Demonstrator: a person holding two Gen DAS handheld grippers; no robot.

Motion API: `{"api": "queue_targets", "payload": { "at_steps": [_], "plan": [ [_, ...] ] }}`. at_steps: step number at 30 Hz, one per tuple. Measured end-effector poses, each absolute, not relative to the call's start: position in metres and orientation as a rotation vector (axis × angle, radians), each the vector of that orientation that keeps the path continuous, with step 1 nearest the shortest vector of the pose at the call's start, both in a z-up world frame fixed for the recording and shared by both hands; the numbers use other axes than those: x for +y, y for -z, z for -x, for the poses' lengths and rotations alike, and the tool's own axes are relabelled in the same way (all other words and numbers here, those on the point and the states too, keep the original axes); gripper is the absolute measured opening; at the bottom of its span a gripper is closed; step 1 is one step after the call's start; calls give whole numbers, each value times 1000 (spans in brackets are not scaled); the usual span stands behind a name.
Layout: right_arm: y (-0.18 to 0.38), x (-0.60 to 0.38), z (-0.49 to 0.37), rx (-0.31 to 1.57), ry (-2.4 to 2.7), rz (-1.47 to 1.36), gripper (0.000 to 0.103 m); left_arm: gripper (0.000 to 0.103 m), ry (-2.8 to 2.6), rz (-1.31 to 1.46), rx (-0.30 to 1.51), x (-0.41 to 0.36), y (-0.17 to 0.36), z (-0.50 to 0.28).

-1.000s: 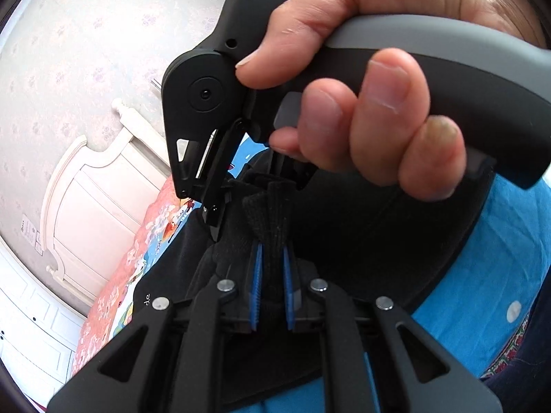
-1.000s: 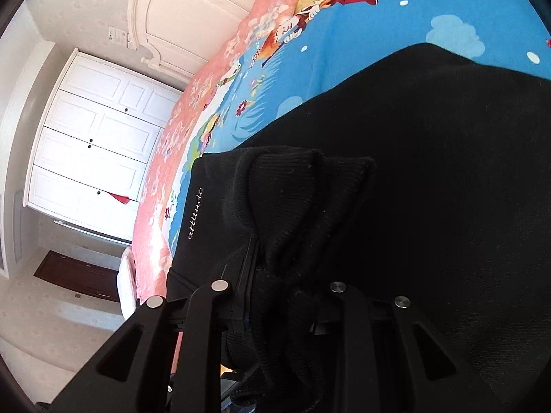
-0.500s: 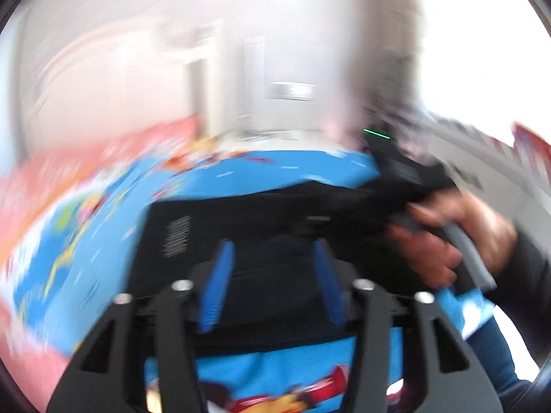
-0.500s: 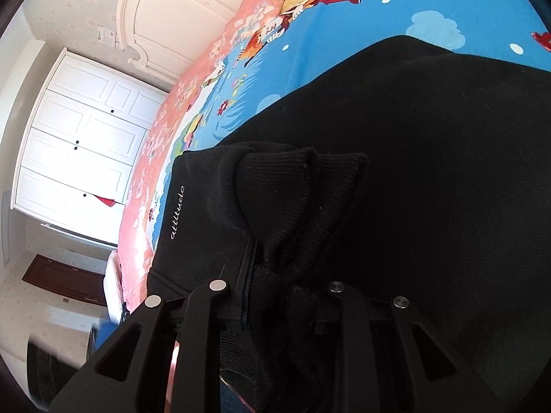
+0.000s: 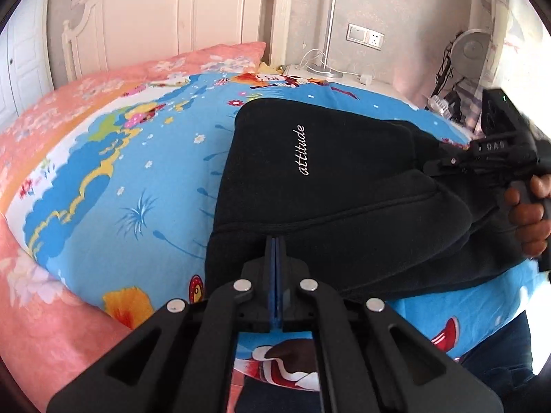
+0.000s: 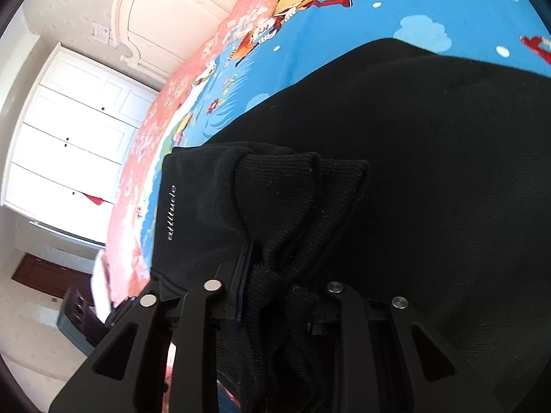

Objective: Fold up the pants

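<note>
Right wrist — pants [image 6: 430, 172] bunched in claw [image 6: 275, 275]

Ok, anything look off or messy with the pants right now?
The pants are not flat: the right hand-held gripper is shut on a thick bunched wad of ribbed cuffs, which sits lumpy over the folded part. The left hand-held gripper is shut at the near edge.

Black pants [image 5: 344, 179] on cartoon-print bed [image 5: 137, 179]

My left camera looks across the bed [image 5: 103, 179] toward the headboard [image 5: 165, 17]; my right camera sits close over the black pants [image 6: 430, 172], which both views share.
</note>
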State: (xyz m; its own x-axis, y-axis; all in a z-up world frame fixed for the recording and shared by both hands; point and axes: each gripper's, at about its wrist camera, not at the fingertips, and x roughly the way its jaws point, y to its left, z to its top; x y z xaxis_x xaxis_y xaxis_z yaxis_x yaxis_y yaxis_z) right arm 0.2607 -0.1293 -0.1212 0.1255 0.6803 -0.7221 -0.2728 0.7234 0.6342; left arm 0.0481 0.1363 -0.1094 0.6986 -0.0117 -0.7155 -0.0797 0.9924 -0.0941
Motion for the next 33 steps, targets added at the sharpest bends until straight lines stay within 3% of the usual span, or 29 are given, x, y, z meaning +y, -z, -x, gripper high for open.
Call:
{"api": "queue_targets", "payload": {
  "at_steps": [7, 10, 16, 19, 20, 23, 26, 30, 33],
  "plan": [
    [105, -134, -256, 1237, -626, -314, 25, 2, -15, 118, 820, 131, 109, -61],
    [82, -145, -251, 1165, -472, -224, 49, 3, -31, 64, 817, 123, 110, -61],
    [35, -136, -218, 964, -413, -153, 51, 4, -35, 44, 819, 119, 110, -62],
    [25, -93, -187, 852, -495, -69, 72, 4, -35, 42, 828, 117, 110, -63],
    [27, -75, -178, 823, -500, -25, 73, 4, -36, 45, 831, 117, 110, -63],
    [49, -47, -171, 866, -509, 18, 73, 8, -33, 84, 844, 119, 106, -63],
    [86, -37, -175, 982, -455, 82, 73, 21, -24, 44, 794, 116, 83, -63],
    [97, -21, -161, 887, -406, 271, 75, 42, 15, 60, 691, 121, 40, -87],
    [99, -24, -164, 894, -399, 257, 77, 42, 40, 30, 752, 123, 40, -136]
  ]
}}
